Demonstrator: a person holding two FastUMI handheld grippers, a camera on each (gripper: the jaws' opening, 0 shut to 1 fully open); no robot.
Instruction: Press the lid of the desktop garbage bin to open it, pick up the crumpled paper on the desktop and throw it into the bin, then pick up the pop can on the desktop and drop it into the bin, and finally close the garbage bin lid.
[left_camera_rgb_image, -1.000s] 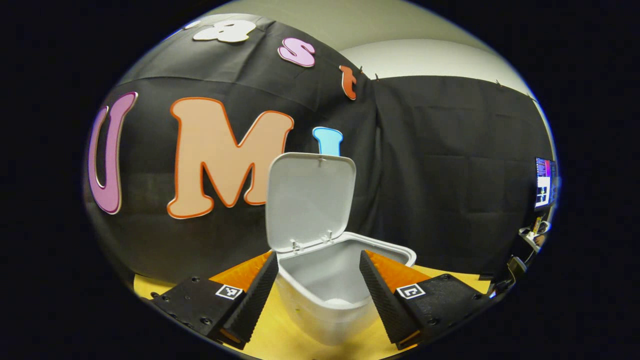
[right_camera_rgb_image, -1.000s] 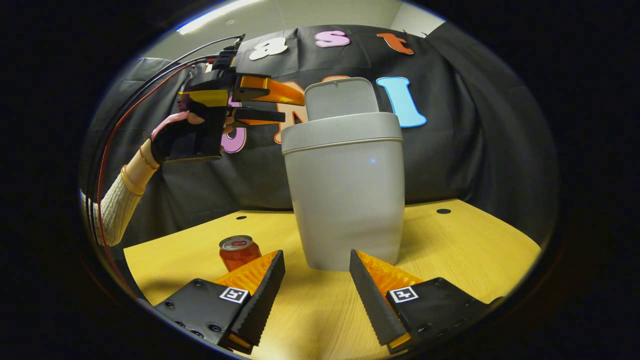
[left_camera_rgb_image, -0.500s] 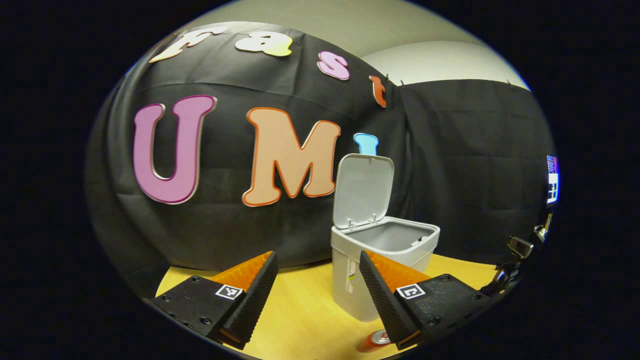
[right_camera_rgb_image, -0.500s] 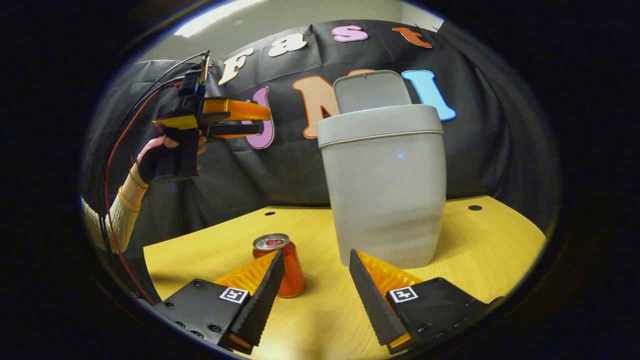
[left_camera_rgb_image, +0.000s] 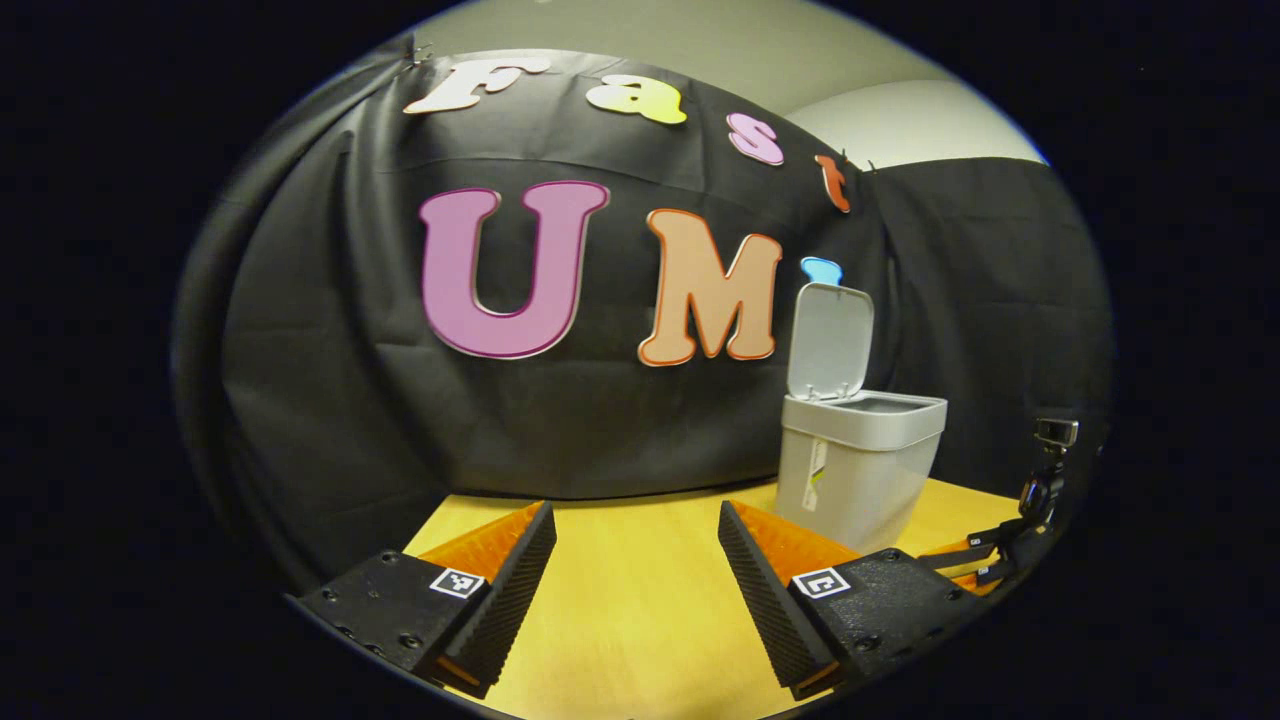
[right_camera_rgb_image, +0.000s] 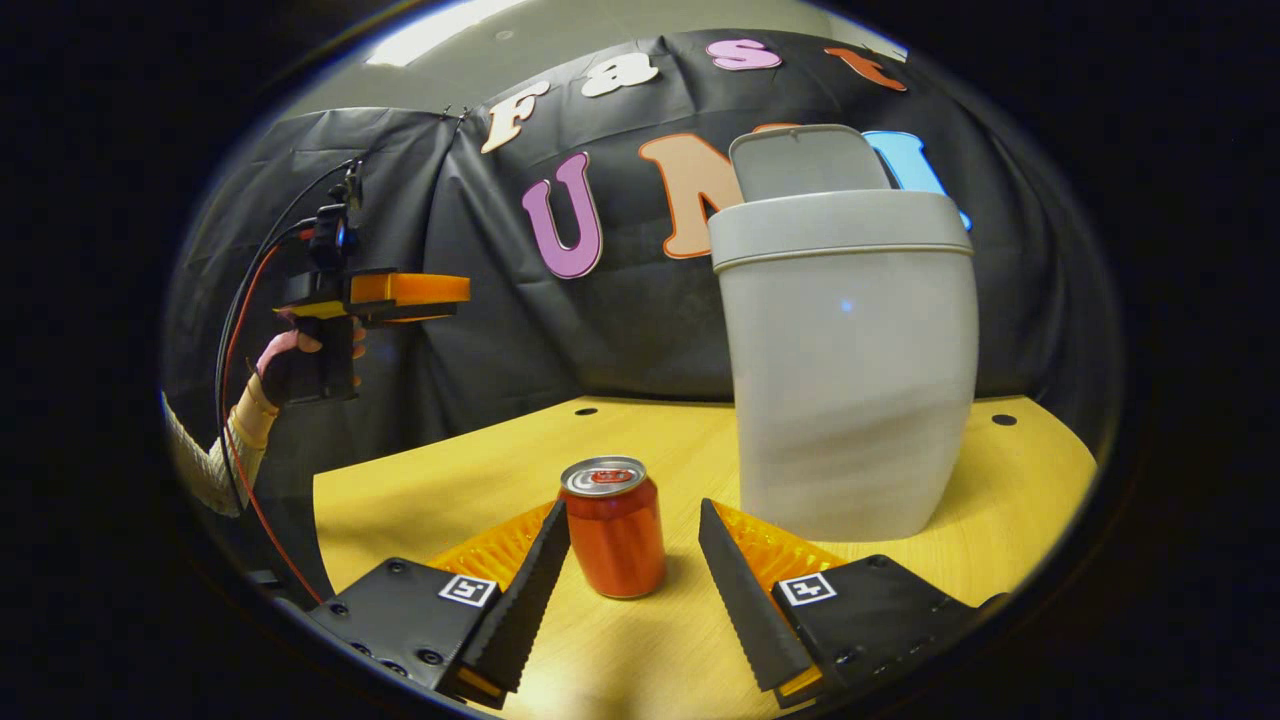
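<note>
We've got the right gripper (right_camera_rgb_image: 632, 580) lined up on the pop can (right_camera_rgb_image: 614, 526), jaws spread wide, the can upright at lower centre just ahead of the gap and touched by neither finger. Right of it stands the garbage bin (right_camera_rgb_image: 850, 370), its lid (right_camera_rgb_image: 808, 162) tipped up at the top of the frame. The risk here: the can looks light, so if one finger meets it first we could knock it over or skid it across the desktop (right_camera_rgb_image: 450, 480). Over in the left gripper view, the left gripper (left_camera_rgb_image: 635, 580) is spread too, holding nothing, and it gives us the bin's open mouth at right. The right gripper view gives us the can, plus the left gripper held high at left.
</note>
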